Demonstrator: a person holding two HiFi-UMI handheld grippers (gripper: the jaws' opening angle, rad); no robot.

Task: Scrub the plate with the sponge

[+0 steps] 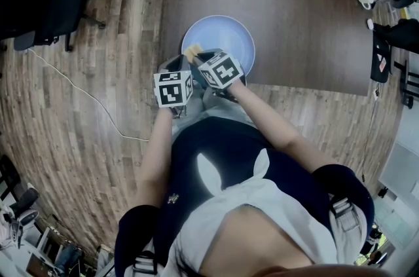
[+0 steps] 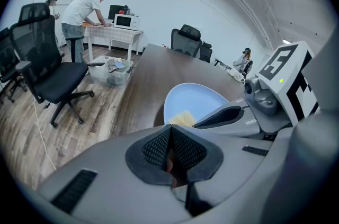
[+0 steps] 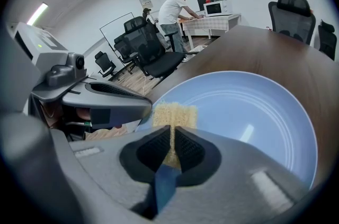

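The right gripper (image 3: 172,139) clamped the sponge (image 3: 175,112) at the plate's (image 3: 254,112) near rim, on the table (image 3: 296,53). The left gripper's (image 2: 170,144) jaws were together, empty. Pressing flat and circling across the plate would probably scrub best.

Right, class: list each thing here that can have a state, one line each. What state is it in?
plate: lying flat on the table near its edge, no food on it.
sponge: clamped in the jaws, yellow end over the plate's near rim.
right gripper: shut on the sponge.
left gripper: jaws together, holding nothing, short of the plate.
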